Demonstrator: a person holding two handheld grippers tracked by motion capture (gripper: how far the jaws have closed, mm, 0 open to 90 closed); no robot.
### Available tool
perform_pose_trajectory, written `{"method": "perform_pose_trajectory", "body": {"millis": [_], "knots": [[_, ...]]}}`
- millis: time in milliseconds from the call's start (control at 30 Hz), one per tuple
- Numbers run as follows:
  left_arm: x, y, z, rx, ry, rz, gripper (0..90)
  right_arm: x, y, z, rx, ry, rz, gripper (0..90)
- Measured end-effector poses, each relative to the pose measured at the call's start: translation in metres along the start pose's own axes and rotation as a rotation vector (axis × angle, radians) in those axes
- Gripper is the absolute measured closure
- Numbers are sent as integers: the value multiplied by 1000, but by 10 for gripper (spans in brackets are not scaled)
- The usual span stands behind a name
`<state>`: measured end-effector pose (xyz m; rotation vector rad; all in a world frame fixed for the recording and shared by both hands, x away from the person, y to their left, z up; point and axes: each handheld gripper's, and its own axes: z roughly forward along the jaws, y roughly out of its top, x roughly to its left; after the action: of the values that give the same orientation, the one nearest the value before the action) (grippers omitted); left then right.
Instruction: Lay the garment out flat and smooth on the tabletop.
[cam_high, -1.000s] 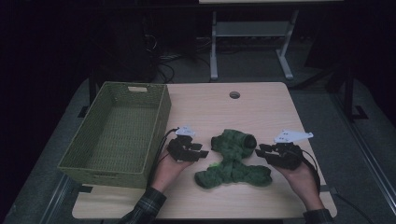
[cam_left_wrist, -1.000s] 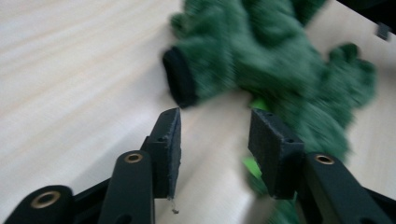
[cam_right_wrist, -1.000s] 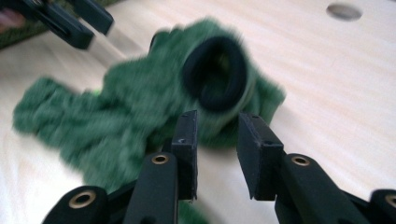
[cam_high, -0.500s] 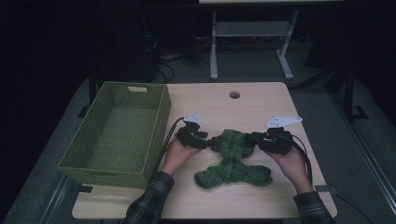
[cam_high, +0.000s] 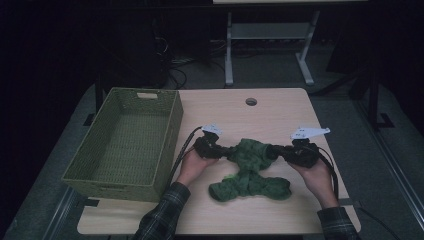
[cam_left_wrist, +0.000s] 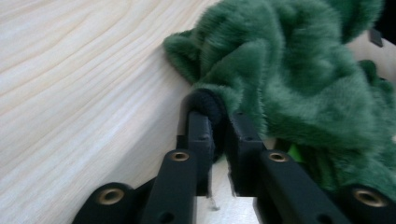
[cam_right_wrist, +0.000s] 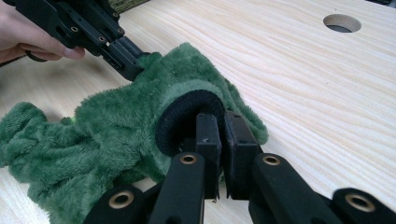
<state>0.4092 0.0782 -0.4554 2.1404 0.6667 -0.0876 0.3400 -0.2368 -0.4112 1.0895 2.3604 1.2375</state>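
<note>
Fuzzy green plush garment (cam_high: 250, 167) stretches between left gripper (cam_left_wrist: 215, 122) and right gripper (cam_right_wrist: 215, 126), each having just closed on a black-edged cuff.

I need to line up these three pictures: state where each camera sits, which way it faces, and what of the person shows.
High view: above the person's side, facing forward and down at the table; forearms, both hands show.
Left gripper view: on the left gripper, along jaws pinching the green fuzzy garment.
Right gripper view: on the right gripper, jaws on a black cuff; the left hand shows.
All share the garment.
</note>
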Motion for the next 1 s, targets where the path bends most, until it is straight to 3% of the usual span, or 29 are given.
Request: {"method": "perform_pose_trajectory", "body": {"millis": [100,200,333,500,667,867,933,1000], "knots": [[-5,4,-10,-19,14,18,856,0,1,-2,-13,1,-4,858],[-10,9,-30,-74,40,30,860,1,5,-5,-36,1,-7,857],[-20,18,-63,-140,110,71,860,3,18,-13,-82,-17,-31,857],[-27,16,-89,-182,216,68,861,2,29,-14,-135,-11,-44,857],[-32,4,-82,-139,251,39,861,-10,21,7,-81,15,11,857],[-28,-18,-63,-60,233,-30,862,-20,6,27,-15,22,45,857],[-24,-23,-55,-26,224,-50,862,-20,-3,36,54,31,72,858],[-21,-27,-50,-4,221,-66,862,-19,-12,43,70,25,62,858]]}}
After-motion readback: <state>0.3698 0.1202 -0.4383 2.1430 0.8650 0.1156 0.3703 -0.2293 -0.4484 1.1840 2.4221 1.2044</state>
